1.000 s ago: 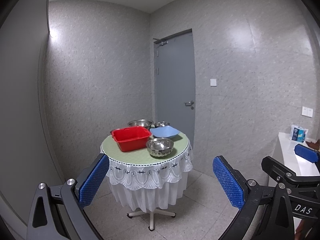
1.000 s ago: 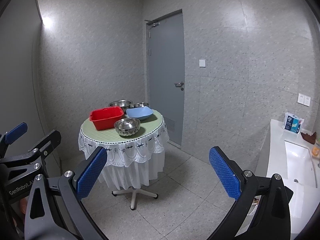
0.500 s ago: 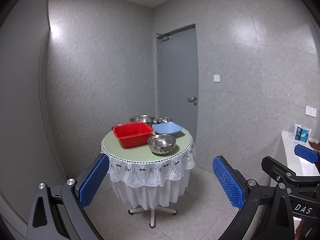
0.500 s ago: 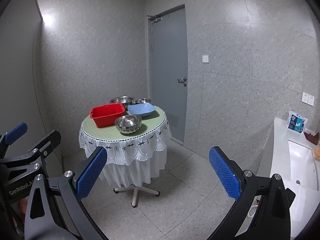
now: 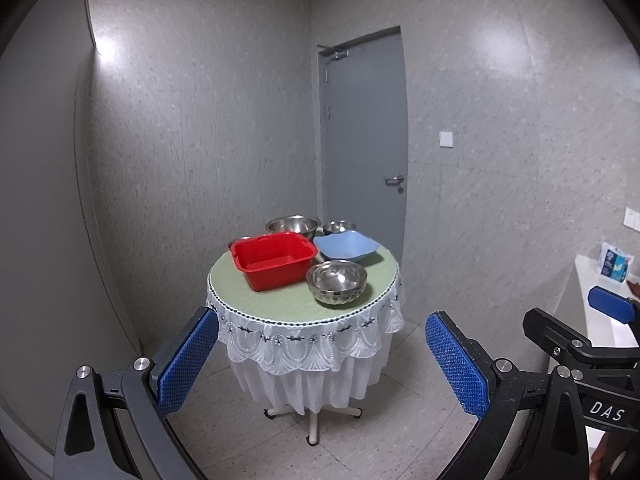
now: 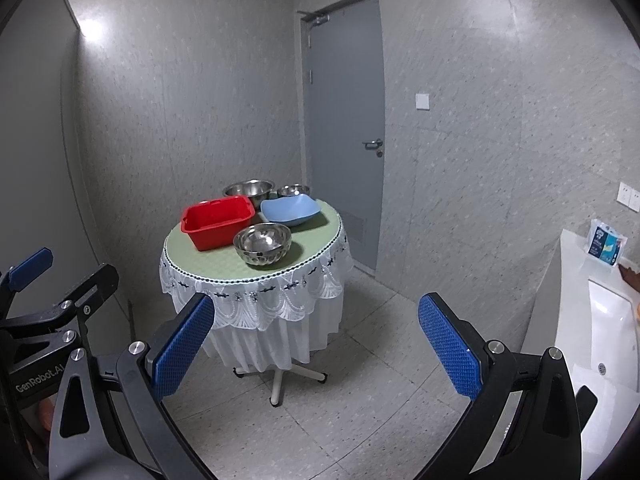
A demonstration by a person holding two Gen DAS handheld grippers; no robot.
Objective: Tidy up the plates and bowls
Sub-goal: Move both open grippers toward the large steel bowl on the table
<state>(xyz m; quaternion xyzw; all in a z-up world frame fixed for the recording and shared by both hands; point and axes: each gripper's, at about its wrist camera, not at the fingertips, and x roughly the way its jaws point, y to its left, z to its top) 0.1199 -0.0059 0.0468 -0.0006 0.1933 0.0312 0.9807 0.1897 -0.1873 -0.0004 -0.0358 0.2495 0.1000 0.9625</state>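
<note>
A round table (image 5: pixel 240 292) (image 6: pixel 192 264) with a green top and white lace cloth stands ahead. On it are a red tub (image 5: pixel 274 260) (image 6: pixel 218 222), a blue square bowl (image 5: pixel 346 245) (image 6: pixel 290 209), a steel bowl at the front (image 5: pixel 337 281) (image 6: pixel 262 243), and two steel bowls at the back, one large (image 5: pixel 293 226) (image 6: pixel 249 190) and one small (image 5: pixel 339 227) (image 6: pixel 293 191). My left gripper (image 5: pixel 322 364) and right gripper (image 6: pixel 316 350) are both open and empty, well short of the table.
A grey door (image 5: pixel 362 140) is behind the table. A white counter with a sink (image 6: pixel 604 320) and a tissue pack (image 6: pixel 606 244) is on the right. Tiled floor (image 6: pixel 360 400) lies between me and the table.
Both grippers have moved closer to the table, which appears larger. Both stay open and empty.
</note>
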